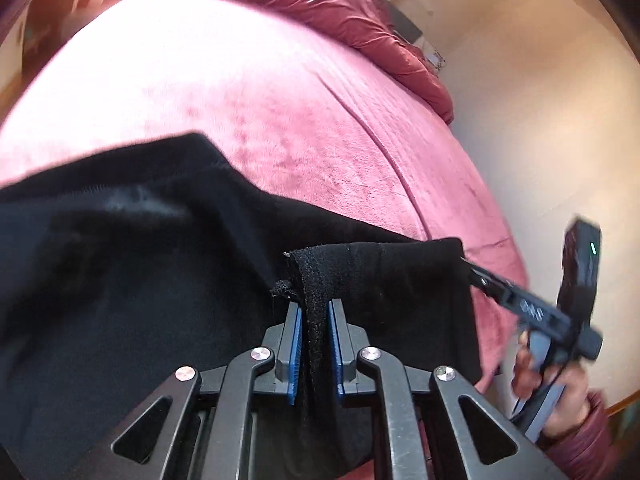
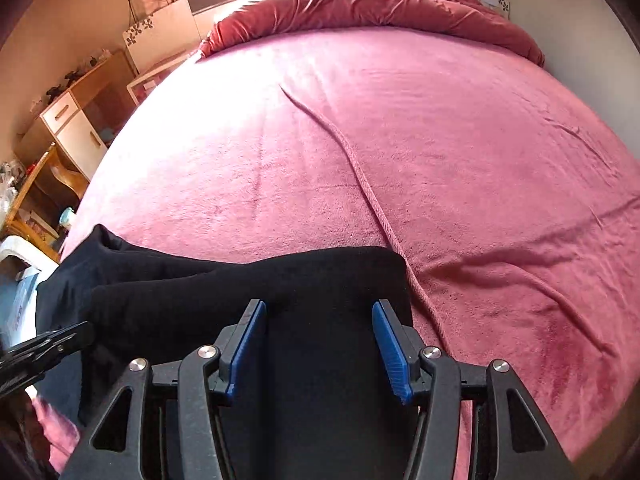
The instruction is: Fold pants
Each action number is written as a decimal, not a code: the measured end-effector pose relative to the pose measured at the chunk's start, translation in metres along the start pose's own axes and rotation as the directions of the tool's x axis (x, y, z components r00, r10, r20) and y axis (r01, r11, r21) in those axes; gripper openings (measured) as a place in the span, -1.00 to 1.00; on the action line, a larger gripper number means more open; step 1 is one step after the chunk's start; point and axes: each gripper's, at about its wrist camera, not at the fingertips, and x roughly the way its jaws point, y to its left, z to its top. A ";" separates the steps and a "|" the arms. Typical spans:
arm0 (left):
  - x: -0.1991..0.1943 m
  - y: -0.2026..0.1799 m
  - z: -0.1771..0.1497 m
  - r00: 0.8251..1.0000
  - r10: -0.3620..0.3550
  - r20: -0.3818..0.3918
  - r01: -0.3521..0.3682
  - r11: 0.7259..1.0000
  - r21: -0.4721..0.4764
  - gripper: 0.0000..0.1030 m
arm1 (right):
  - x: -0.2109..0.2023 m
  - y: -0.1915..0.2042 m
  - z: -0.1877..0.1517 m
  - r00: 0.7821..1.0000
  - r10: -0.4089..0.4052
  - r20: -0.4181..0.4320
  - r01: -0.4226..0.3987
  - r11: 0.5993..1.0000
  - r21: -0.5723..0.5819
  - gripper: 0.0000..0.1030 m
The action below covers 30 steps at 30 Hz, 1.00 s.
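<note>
Black pants (image 1: 120, 280) are lying at the pink bed's (image 1: 280, 120) near edge; the left gripper (image 1: 314, 312) is pinching their hem, while the right gripper's (image 2: 319, 312) jaws are gaping, unclenched, above them.

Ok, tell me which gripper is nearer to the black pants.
Left. The left gripper is clamped on a fold of the black pants, lifting it off the pink bedspread. The right gripper hovers open over the pants, pads not pressing on the fabric.
</note>
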 end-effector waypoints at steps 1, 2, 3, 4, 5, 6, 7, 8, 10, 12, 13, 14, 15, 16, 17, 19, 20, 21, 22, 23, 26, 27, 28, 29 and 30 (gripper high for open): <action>0.000 -0.006 -0.003 0.998 0.054 0.009 -0.055 0.997 0.050 -0.77 | 0.014 0.000 -0.003 1.000 -0.009 -0.022 0.009 1.000 -0.002 0.10; 0.003 -0.012 -0.006 0.994 0.109 0.010 -0.110 0.989 0.097 -0.77 | 0.023 0.000 -0.005 0.999 -0.014 -0.033 0.014 1.000 -0.005 0.11; 0.009 -0.017 -0.010 0.988 0.157 0.006 -0.156 0.979 0.132 -0.77 | 0.027 0.000 -0.009 0.999 -0.024 -0.025 0.024 1.000 -0.012 0.12; 0.016 -0.019 -0.014 0.981 0.195 -0.001 -0.192 0.969 0.155 -0.77 | 0.029 0.002 -0.011 0.999 -0.033 -0.006 0.033 0.999 -0.022 0.12; 0.023 -0.020 -0.017 0.975 0.224 -0.006 -0.220 0.961 0.169 -0.76 | 0.028 0.004 -0.013 0.999 -0.038 0.007 0.039 0.999 -0.026 0.12; 0.026 -0.018 -0.019 0.971 0.239 0.000 -0.236 0.957 0.171 -0.76 | 0.025 0.005 -0.016 0.999 -0.040 0.016 0.041 0.999 -0.026 0.12; 0.026 -0.017 -0.021 0.970 0.245 0.008 -0.243 0.956 0.163 -0.76 | 0.025 0.005 -0.018 0.999 -0.040 0.026 0.041 0.999 -0.029 0.13; 0.025 -0.017 -0.021 0.969 0.247 0.014 -0.246 0.957 0.155 -0.76 | 0.025 0.005 -0.020 0.999 -0.038 0.034 0.039 0.999 -0.029 0.13; 0.019 -0.016 -0.022 0.968 0.248 0.023 -0.249 0.958 0.140 -0.75 | 0.022 0.006 -0.023 0.998 -0.034 0.046 0.036 0.999 -0.034 0.13; 0.028 -0.028 -0.022 0.967 0.253 0.039 -0.256 0.957 0.139 -0.70 | 0.020 0.006 -0.024 0.998 -0.029 0.055 0.032 0.999 -0.042 0.15; 0.028 -0.028 -0.023 0.966 0.253 0.042 -0.257 0.957 0.134 -0.69 | 0.019 0.006 -0.026 0.998 -0.031 0.059 0.034 0.998 -0.046 0.16; 0.028 -0.027 -0.024 0.967 0.251 0.042 -0.254 0.959 0.128 -0.68 | 0.017 0.006 -0.024 0.997 -0.033 0.063 0.036 0.998 -0.052 0.18; 0.029 -0.030 -0.024 0.966 0.253 0.043 -0.257 0.958 0.126 -0.68 | 0.015 0.007 -0.024 0.997 -0.034 0.065 0.037 0.998 -0.057 0.19; 0.026 -0.031 -0.025 0.965 0.256 0.050 -0.261 0.957 0.126 -0.68 | 0.014 0.007 -0.022 0.997 -0.033 0.065 0.037 0.997 -0.062 0.23; 0.028 -0.032 -0.025 0.965 0.258 0.054 -0.263 0.956 0.128 -0.68 | 0.010 0.008 -0.022 0.997 -0.034 0.064 0.038 0.997 -0.063 0.26; 0.030 -0.034 -0.025 0.963 0.262 0.055 -0.268 0.954 0.134 -0.68 | 0.006 0.010 -0.020 0.997 -0.035 0.065 0.039 0.997 -0.065 0.27; 0.031 -0.035 -0.025 0.963 0.263 0.057 -0.269 0.954 0.134 -0.65 | 0.003 0.011 -0.020 0.997 -0.035 0.064 0.039 0.997 -0.063 0.27; 0.027 -0.035 -0.027 0.964 0.260 0.057 -0.266 0.955 0.134 -0.62 | 0.000 0.013 -0.020 0.997 -0.030 0.068 0.035 0.997 -0.062 0.27; 0.026 -0.035 -0.028 0.964 0.260 0.057 -0.265 0.955 0.132 -0.61 | -0.003 0.015 -0.021 0.997 -0.023 0.074 0.028 0.998 -0.062 0.27; 0.025 -0.035 -0.029 0.964 0.262 0.057 -0.267 0.955 0.130 -0.60 | -0.006 0.017 -0.022 0.997 -0.020 0.081 0.025 0.998 -0.065 0.27; 0.017 -0.033 -0.034 0.963 0.263 0.058 -0.268 0.955 0.125 -0.56 | -0.018 0.026 -0.026 0.996 -0.003 0.094 0.011 0.996 -0.085 0.27; 0.014 -0.032 -0.035 0.963 0.263 0.060 -0.269 0.955 0.123 -0.55 | -0.021 0.028 -0.028 0.995 0.004 0.096 0.005 0.996 -0.092 0.27; 0.012 -0.032 -0.036 0.963 0.264 0.061 -0.269 0.955 0.122 -0.55 | -0.024 0.031 -0.031 0.995 0.016 0.096 -0.006 0.995 -0.100 0.27; 0.010 -0.031 -0.037 0.962 0.266 0.063 -0.272 0.955 0.122 -0.54 | -0.026 0.034 -0.034 0.995 0.026 0.094 -0.016 0.994 -0.107 0.27; 0.008 -0.031 -0.038 0.961 0.268 0.066 -0.275 0.954 0.121 -0.53 | -0.029 0.037 -0.036 0.995 0.035 0.091 -0.025 0.993 -0.114 0.27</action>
